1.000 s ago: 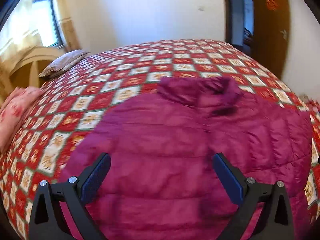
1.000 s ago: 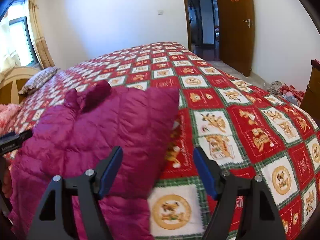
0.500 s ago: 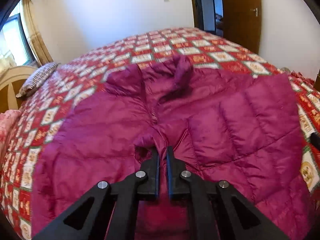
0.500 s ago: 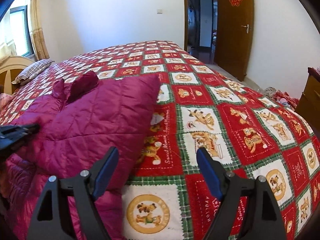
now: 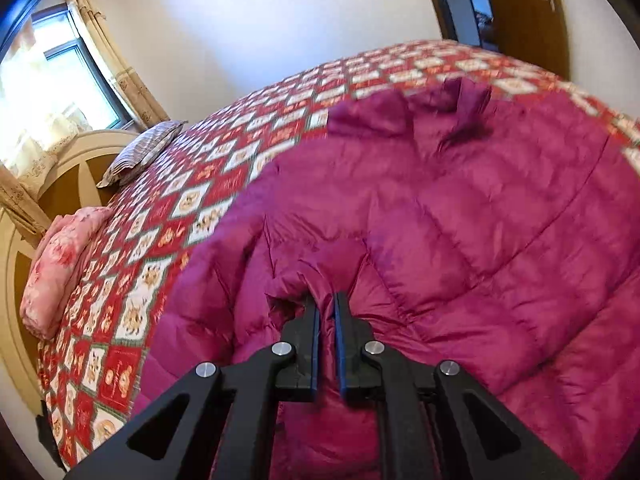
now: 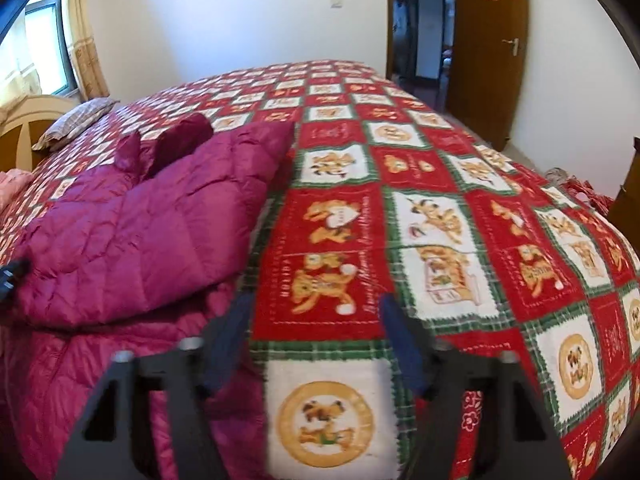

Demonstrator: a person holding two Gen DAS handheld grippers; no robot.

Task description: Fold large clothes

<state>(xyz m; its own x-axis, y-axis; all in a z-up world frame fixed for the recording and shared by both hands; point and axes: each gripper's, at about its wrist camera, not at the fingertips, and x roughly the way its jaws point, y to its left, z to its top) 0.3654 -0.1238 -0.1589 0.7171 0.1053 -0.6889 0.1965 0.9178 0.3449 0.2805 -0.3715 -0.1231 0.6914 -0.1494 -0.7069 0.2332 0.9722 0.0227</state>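
Note:
A magenta quilted puffer jacket [image 5: 460, 220] lies spread on the bed, collar toward the far side. My left gripper [image 5: 327, 300] is shut on a pinched fold of the jacket near its middle front. In the right wrist view the jacket [image 6: 152, 232] lies to the left with one side folded over. My right gripper [image 6: 316, 320] is open and empty, above the bedspread just right of the jacket's edge. The tip of the left gripper [image 6: 12, 276] shows at the left edge there.
The bed has a red, white and green patchwork bedspread [image 6: 460, 220]. A striped pillow [image 5: 140, 152] and a pink folded quilt [image 5: 56, 264] lie by the cream headboard [image 5: 72, 168]. A brown door [image 6: 484, 40] stands open at the right; clothes lie on the floor [image 6: 576, 188].
My left gripper closed on a fold of the jacket a second ago and now keeps hold while the view tilts left. My right gripper stays open and has shifted slightly.

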